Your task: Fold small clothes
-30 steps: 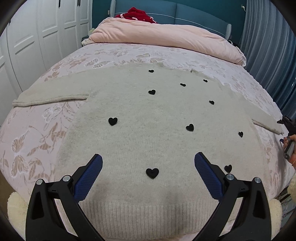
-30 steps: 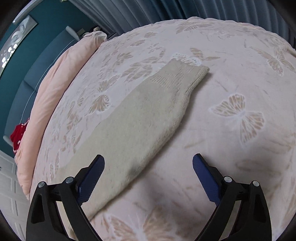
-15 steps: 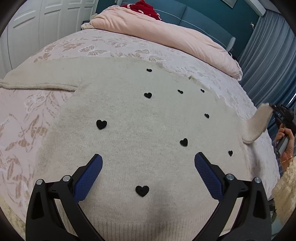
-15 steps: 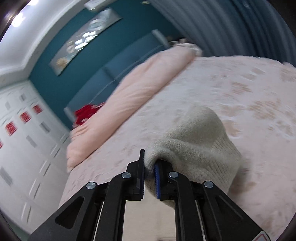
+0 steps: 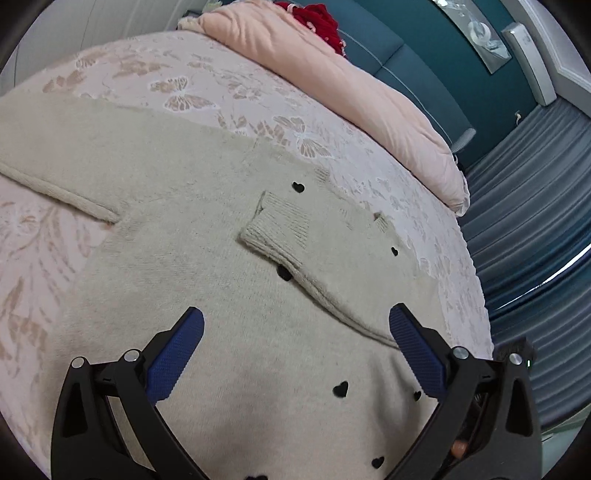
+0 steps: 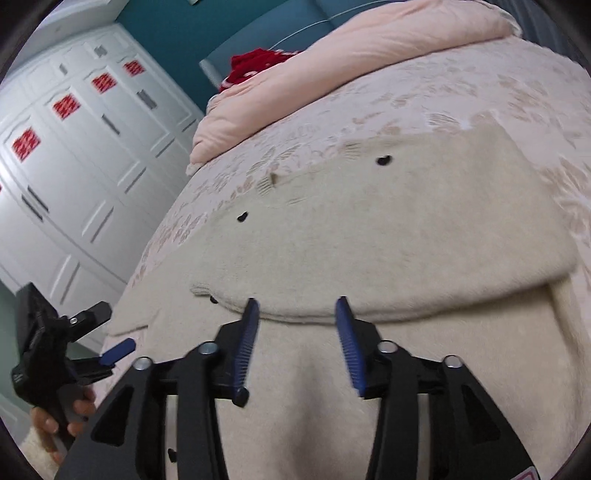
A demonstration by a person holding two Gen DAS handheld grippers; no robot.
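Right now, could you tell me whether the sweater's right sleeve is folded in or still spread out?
Folded in. The right sleeve lies across the sweater body, its ribbed cuff resting mid-chest; the left sleeve remains spread on the bed.

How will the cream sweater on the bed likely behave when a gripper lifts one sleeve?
The sweater probably flops: its folded sleeve lies limp across the body. The fuzzy knit likely grips well and looks thick, so possibly weighty.

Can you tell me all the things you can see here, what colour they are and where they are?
sweater: one, cream with black hearts, spread on the bed, right sleeve folded across its front
bedspread: one, pink with butterflies, under the sweater
duvet: one, peach, at the bed's head
red garment: one, behind the duvet
wardrobe: white, beside the bed
curtains: blue-grey
left gripper: black, blue fingers, open
right gripper: same, open
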